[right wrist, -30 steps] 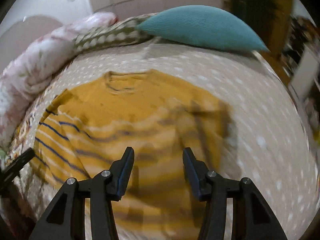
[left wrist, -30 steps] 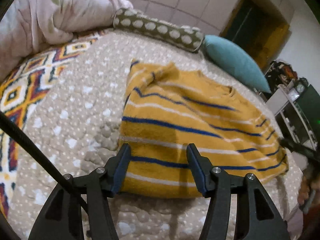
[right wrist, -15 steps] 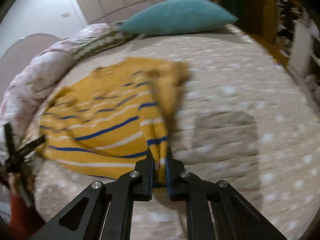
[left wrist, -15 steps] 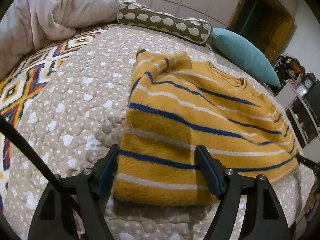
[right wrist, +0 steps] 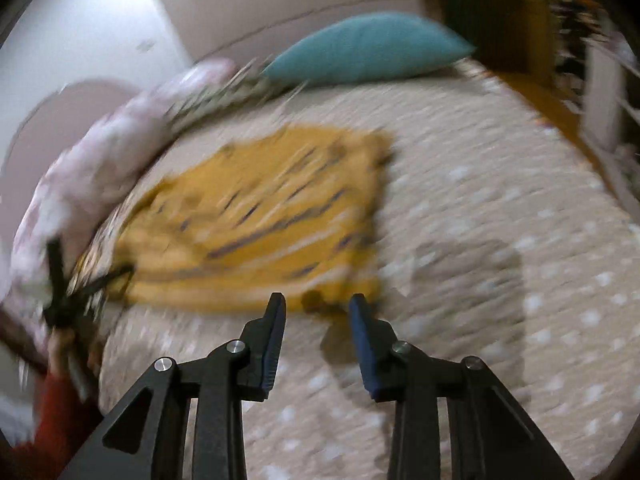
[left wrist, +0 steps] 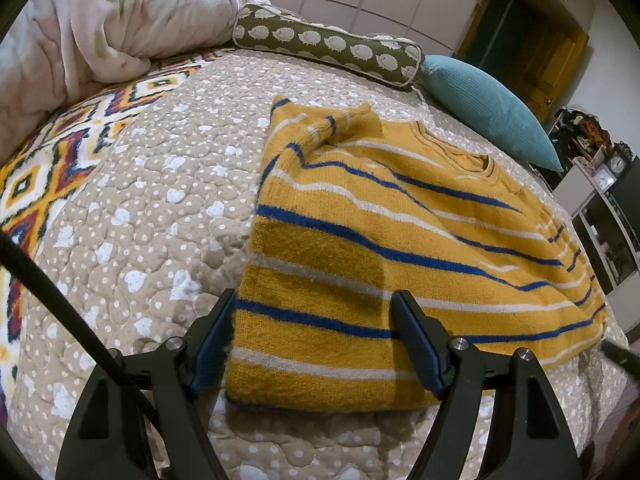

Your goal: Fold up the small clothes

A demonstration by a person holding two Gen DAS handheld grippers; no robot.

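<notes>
Left wrist view: sweater corner lies between parted fingers; right gripper opening, empty

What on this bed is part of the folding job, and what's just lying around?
Part of the job: yellow striped sweater; left gripper, open; right gripper, opening, nothing between its jaws.

Lying about: teal pillow; sheep-print bolster; pink duvet; quilt.
</notes>
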